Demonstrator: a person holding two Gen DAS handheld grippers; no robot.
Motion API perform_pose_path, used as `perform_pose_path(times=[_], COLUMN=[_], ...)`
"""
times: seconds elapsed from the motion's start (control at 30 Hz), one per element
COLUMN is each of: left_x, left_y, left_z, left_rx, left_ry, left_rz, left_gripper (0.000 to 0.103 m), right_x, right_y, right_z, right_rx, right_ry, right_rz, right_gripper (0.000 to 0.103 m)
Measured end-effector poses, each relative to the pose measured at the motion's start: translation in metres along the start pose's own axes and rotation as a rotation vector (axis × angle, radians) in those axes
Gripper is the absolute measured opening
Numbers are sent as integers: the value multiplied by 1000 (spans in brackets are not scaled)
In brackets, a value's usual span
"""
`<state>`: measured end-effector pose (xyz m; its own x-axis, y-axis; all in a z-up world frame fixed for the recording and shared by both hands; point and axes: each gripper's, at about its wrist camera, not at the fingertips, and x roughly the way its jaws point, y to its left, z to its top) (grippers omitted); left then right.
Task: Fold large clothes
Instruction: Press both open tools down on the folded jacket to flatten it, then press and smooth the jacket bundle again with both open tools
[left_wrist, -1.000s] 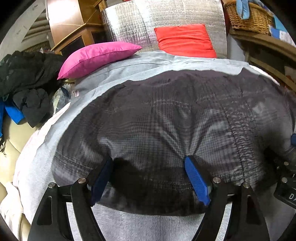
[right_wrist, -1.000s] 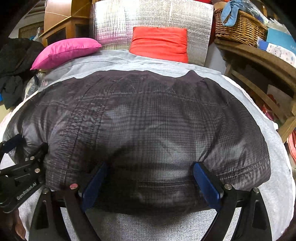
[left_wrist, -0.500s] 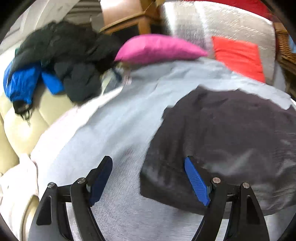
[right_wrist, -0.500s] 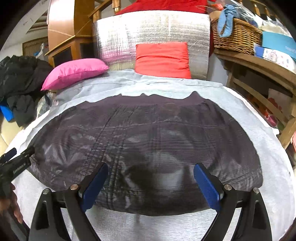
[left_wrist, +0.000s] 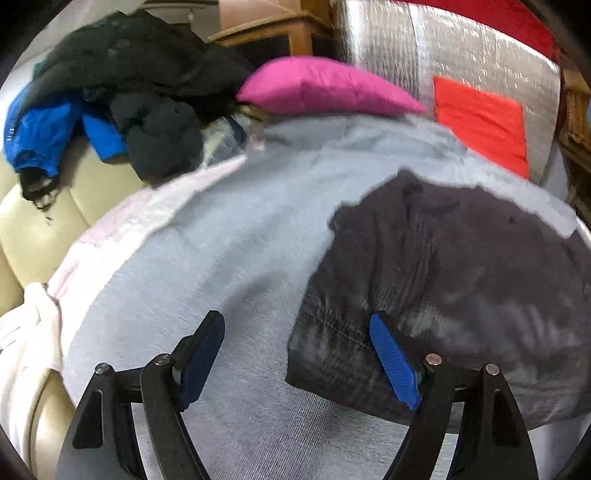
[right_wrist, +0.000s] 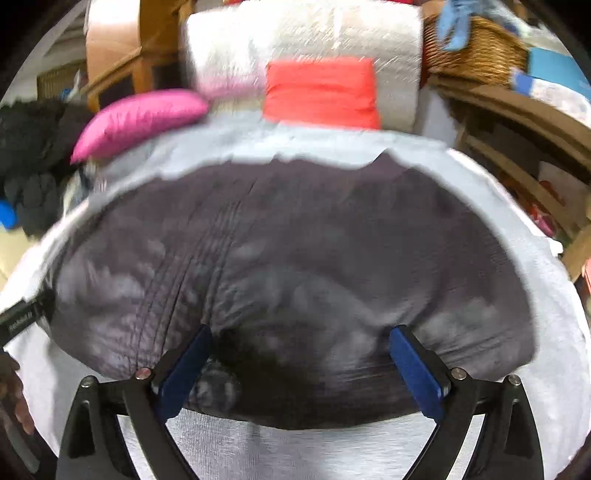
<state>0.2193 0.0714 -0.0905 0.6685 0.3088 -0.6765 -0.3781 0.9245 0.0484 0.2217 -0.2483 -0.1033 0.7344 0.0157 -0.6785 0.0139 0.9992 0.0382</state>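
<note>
A dark grey checked garment (left_wrist: 461, 280) lies folded flat on the grey sheet (left_wrist: 229, 258) of a bed. My left gripper (left_wrist: 299, 358) is open and empty, over the garment's near left corner, its right finger above the cloth and its left finger above bare sheet. My right gripper (right_wrist: 301, 373) is open and empty, straddling the near edge of the same garment (right_wrist: 295, 251). The left gripper's body (right_wrist: 22, 317) shows at the left edge of the right wrist view.
A pink cushion (left_wrist: 325, 86) and a red cushion (left_wrist: 484, 122) lie at the head of the bed by a silver padded panel (right_wrist: 306, 48). Dark and blue clothes (left_wrist: 110, 85) are piled on a cream sofa at left. A wicker basket (right_wrist: 476, 48) sits on wooden shelves at right.
My left gripper swung left, off the middle of the garment to its left corner. The right gripper pulled back a little, then came down closer to the garment's near edge. Both stayed open.
</note>
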Motion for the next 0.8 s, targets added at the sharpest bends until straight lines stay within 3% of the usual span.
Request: perform_pose_path(times=[0.1, 0.3, 0.4, 0.47, 0.5, 0.8], left_x=[-20, -46, -38, -14, -4, -19], left_y=[-14, -86, -118, -130, -131, -117], left_z=[4, -10, -24, -34, -39, -27], left_rx=[23, 195, 278, 319, 319, 303], left_ry=[-62, -110, -80, 24, 56, 14], left_rz=[-32, -141, -143, -128, -135, -162], left_gripper=[82, 82, 82, 82, 83, 83], right_x=[-17, -8, 4, 16, 20, 18], right_y=[-27, -69, -84, -95, -98, -101], right_z=[8, 10, 3, -5, -8, -1], right_rx=[40, 85, 111, 130, 139, 158], right_ry=[-47, -20, 23, 71, 73, 85], right_rz=[-42, -110, -135, -140, -123, -126], right_gripper=[98, 98, 98, 98, 98, 100])
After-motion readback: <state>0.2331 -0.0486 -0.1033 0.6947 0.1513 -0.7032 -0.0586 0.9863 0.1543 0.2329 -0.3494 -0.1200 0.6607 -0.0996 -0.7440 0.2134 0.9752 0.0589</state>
